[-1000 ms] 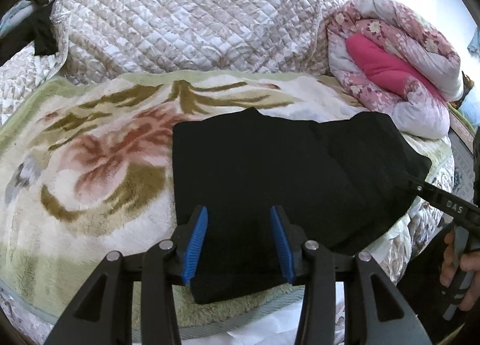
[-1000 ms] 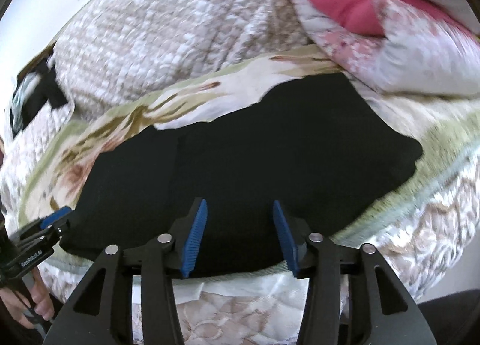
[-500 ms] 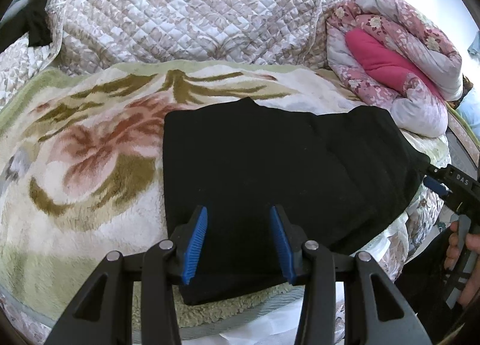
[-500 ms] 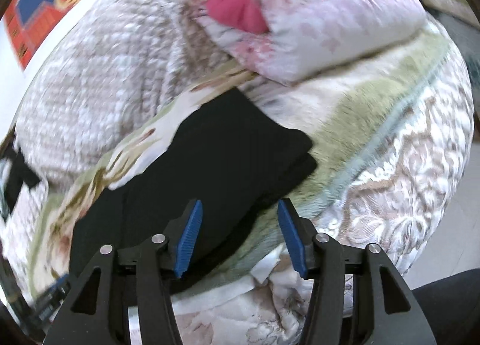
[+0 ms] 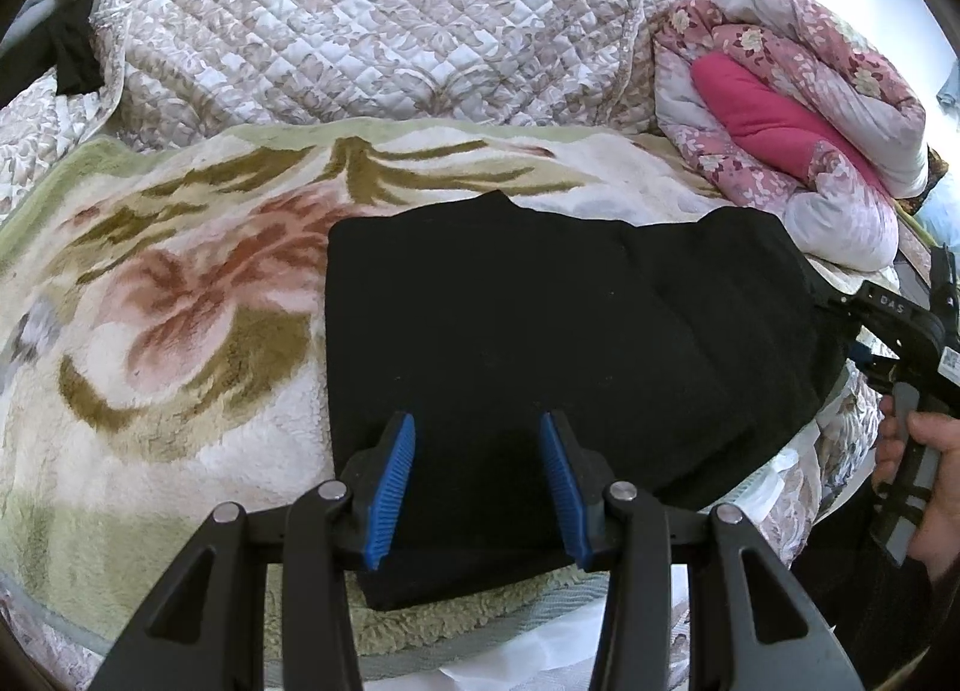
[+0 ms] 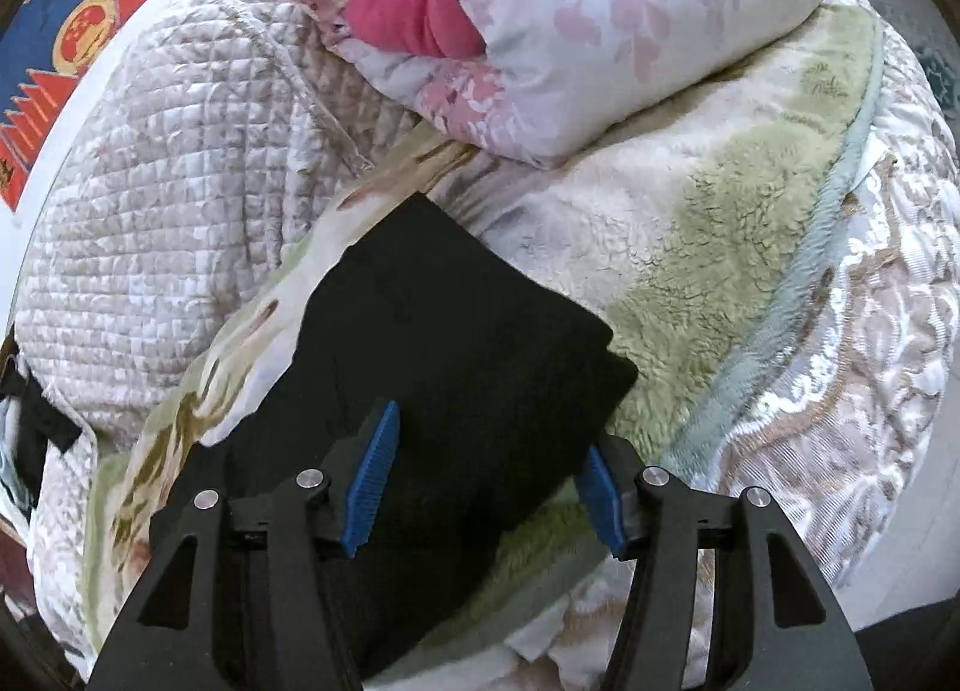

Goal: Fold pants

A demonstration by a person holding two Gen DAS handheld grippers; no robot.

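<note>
Black pants (image 5: 558, 343) lie folded flat on a floral fleece blanket (image 5: 168, 331). My left gripper (image 5: 477, 487) is open and empty, low over the pants' near edge. In the right wrist view my right gripper (image 6: 489, 472) is open, its jaws straddling the right end of the pants (image 6: 456, 343); whether it touches the cloth I cannot tell. The right gripper also shows at the right edge of the left wrist view (image 5: 888, 319), held by a hand, at the pants' right end.
A quilted beige cover (image 5: 372, 24) rises behind the blanket. A rolled pink floral duvet (image 5: 792, 108) lies at the back right, close to the pants. The bed's edge drops off on the right (image 6: 840, 391). A dark item (image 5: 72, 54) hangs at the far left.
The right gripper has swung to the pants' right end and come closer to it, opening a little wider. The left gripper has barely shifted over the near edge.
</note>
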